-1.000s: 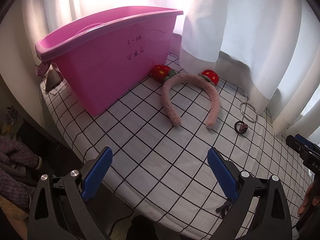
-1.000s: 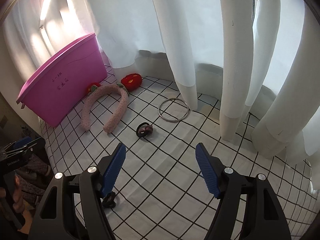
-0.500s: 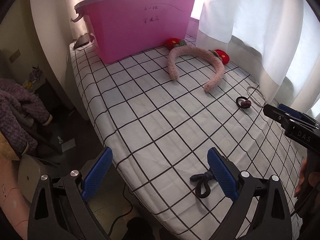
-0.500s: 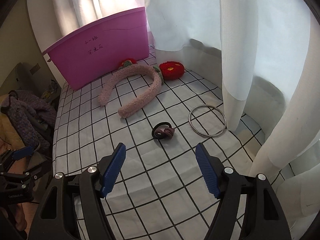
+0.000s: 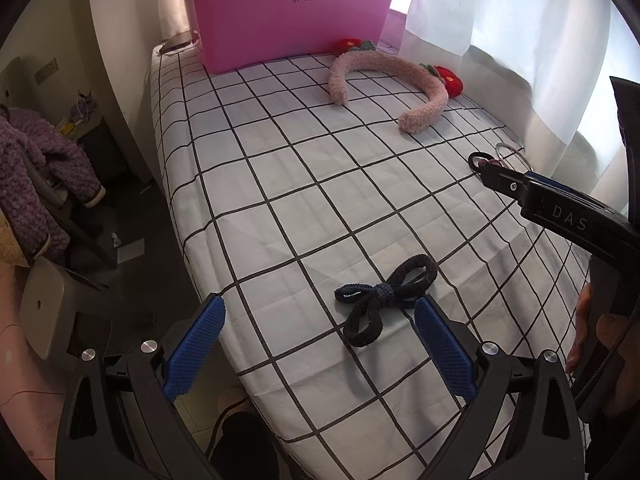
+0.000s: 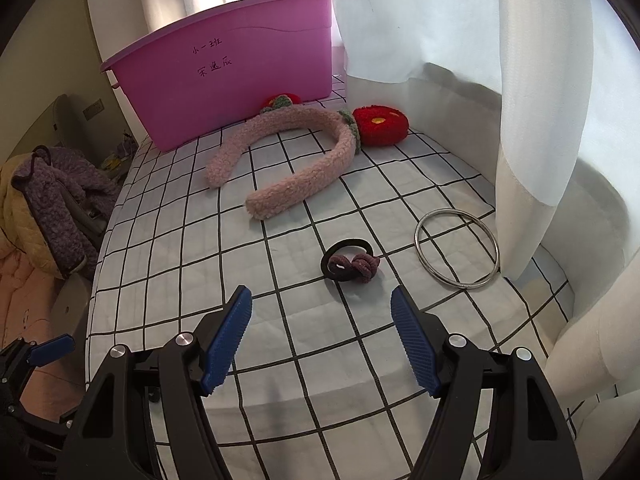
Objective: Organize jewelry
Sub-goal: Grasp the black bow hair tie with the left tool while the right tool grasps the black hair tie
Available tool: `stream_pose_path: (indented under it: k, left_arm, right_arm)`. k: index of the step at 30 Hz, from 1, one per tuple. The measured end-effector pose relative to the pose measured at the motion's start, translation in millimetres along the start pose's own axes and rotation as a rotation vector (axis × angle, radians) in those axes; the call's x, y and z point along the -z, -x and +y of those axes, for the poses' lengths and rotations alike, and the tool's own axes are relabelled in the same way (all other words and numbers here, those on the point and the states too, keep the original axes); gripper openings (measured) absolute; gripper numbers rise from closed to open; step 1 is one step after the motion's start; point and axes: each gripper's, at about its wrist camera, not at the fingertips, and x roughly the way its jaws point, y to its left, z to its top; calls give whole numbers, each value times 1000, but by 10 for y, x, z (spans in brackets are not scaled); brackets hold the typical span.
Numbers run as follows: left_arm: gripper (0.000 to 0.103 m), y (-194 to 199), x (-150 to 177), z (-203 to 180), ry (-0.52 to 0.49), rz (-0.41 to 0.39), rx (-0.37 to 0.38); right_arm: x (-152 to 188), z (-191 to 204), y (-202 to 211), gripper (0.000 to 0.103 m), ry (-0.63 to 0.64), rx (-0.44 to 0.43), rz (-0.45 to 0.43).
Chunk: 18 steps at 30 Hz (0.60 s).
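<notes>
1. The left gripper point(image 5: 319, 328) is held low at the near edge of the scene, with its jaws spread wide apart and nothing between them.
2. Its blue ribbed pads point(image 5: 195, 344) are turned inward toward each other, on black arms that splay outward.
3. The right gripper point(image 6: 321, 332) is likewise held with its jaws spread wide and nothing gripped.
4. Its blue pads point(image 6: 414, 344) are angled inward on black arms.
5. In the left wrist view, the right gripper is seen from the side at the right, pointing toward the far left.
6. Part of the right hand point(image 5: 582, 332) is glimpsed at the near right edge, beneath that gripper's body.
</notes>
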Motion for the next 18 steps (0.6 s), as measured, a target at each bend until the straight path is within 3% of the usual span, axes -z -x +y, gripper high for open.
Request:
stream_pose_path:
  k: [18]
  left_arm:
    - [93, -195, 8, -114, 5, -30, -29]
  right_arm:
    - [-139, 4, -374, 68, 15, 50, 41]
